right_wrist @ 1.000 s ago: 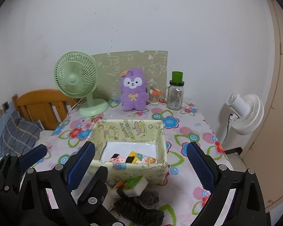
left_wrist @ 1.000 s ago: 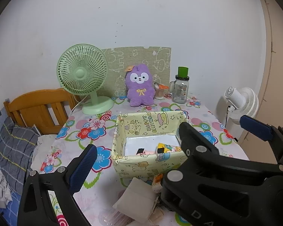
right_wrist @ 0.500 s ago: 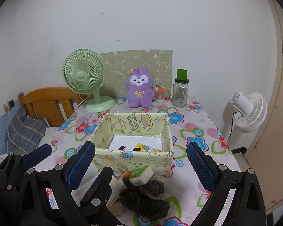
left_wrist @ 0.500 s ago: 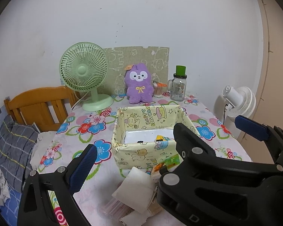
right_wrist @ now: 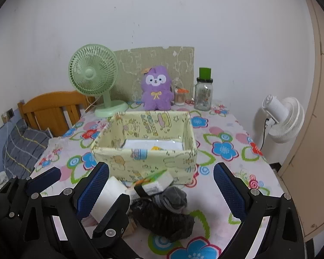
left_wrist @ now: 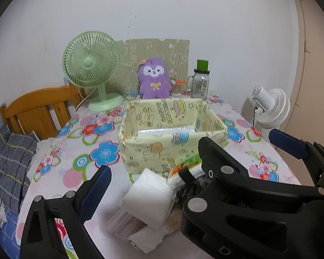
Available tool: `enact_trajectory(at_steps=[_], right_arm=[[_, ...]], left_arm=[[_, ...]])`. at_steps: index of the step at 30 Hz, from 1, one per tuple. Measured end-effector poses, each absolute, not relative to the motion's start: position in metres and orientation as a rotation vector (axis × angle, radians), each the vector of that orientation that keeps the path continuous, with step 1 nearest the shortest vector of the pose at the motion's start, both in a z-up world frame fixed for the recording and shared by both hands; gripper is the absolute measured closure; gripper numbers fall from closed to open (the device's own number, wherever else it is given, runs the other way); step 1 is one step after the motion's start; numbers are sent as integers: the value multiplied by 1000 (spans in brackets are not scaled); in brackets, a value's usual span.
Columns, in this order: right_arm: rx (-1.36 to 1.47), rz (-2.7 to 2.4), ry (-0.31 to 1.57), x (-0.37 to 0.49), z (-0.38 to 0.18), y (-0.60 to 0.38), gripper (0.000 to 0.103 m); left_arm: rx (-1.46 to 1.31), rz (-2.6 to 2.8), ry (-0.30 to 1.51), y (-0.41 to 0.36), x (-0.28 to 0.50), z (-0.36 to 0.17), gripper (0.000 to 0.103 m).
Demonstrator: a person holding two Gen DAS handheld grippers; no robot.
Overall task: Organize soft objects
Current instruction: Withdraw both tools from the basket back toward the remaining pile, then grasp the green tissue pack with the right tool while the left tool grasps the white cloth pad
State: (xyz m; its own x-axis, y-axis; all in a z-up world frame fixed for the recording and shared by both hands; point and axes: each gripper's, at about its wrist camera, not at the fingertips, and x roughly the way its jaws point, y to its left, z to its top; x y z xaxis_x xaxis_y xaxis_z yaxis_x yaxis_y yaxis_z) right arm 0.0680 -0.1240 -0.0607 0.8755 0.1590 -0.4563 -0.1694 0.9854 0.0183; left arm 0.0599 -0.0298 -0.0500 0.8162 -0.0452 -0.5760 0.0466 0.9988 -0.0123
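Both cameras have been lowered toward the soft pile (right_wrist: 162, 211) on the tabletop (right_wrist: 224, 211), in front of the fabric box (right_wrist: 149, 155). Left gripper (left_wrist: 190, 164) and right gripper (right_wrist: 161, 188) are spread, nothing held; pickup judged imminent.

Two fans (right_wrist: 92, 75) (right_wrist: 285, 118), one purple plush (right_wrist: 156, 88), one fabric box (right_wrist: 144, 157), one jar (right_wrist: 203, 96), two claws (right_wrist: 159, 192) (left_wrist: 188, 161)
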Motion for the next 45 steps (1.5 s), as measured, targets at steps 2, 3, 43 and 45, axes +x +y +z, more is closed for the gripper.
enact_trajectory(at_steps=[2, 3, 43, 45], right_arm=[[-27, 175, 484, 67, -66, -123, 4], [-31, 174, 486, 67, -68, -124, 4], [-4, 206, 692, 100, -149, -125, 5], [7, 221, 715, 104, -154, -125, 6]], left_arm=[[10, -46, 611, -30, 57, -55, 4], [14, -43, 609, -30, 56, -56, 4], [58, -32, 753, -30, 75, -128, 7], [73, -28, 758, -30, 77, -131, 7]])
